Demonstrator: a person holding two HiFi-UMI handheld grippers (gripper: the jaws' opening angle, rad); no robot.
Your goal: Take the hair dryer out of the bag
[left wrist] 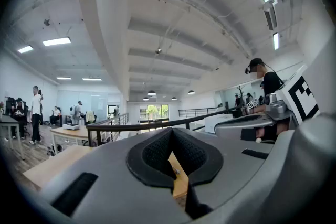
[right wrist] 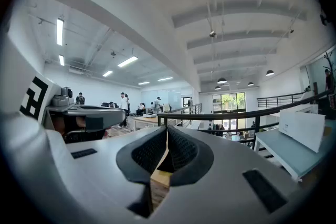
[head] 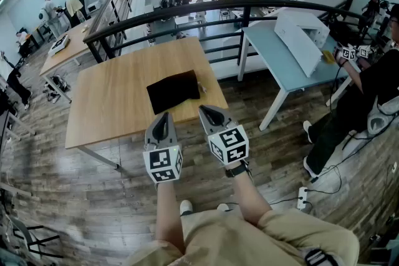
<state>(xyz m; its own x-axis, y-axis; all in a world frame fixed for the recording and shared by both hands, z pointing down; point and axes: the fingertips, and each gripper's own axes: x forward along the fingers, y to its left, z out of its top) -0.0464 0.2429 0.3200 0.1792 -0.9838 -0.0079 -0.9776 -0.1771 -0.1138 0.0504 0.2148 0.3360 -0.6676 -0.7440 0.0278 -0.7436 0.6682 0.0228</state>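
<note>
the light wooden rectangular table has open plank floor along its left and near edges; a pale blue table crowds its right corner, with a dark metal railing behind. a flat black fabric bag lies near the table's near right edge, the hair dryer not visible. at that edge, apart from the bag, the left gripper and right gripper hover level, jaws pressed together on nothing, with black-and-white patterned marker cubes
</note>
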